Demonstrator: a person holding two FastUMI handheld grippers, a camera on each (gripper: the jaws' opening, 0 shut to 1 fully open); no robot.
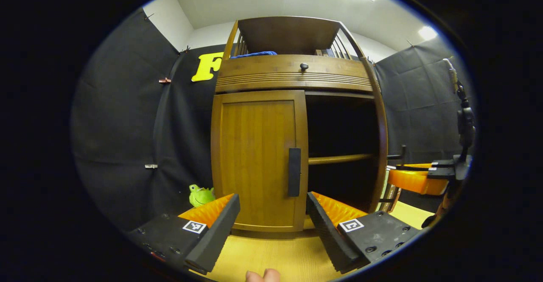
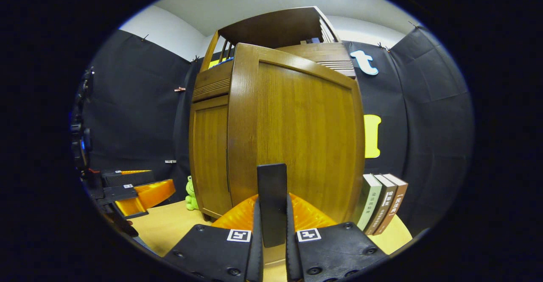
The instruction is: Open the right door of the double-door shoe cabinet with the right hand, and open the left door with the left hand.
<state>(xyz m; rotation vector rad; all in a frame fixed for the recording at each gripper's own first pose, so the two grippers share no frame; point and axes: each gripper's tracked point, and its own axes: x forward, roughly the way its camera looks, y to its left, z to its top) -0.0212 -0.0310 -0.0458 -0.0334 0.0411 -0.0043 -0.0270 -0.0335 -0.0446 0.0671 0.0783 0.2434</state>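
Right gripper view: my right gripper (image 2: 271,235), at bottom centre, has its jaws clamped on the dark handle (image 2: 272,201) of the right door (image 2: 297,138), which stands swung out mid-frame. In the left gripper view, my left gripper (image 1: 271,224) waits with jaws wide before the shut left door (image 1: 256,159), its handle (image 1: 294,171) just right of centre. I'd line up on that handle, close squarely, then pull along the hinge's arc.
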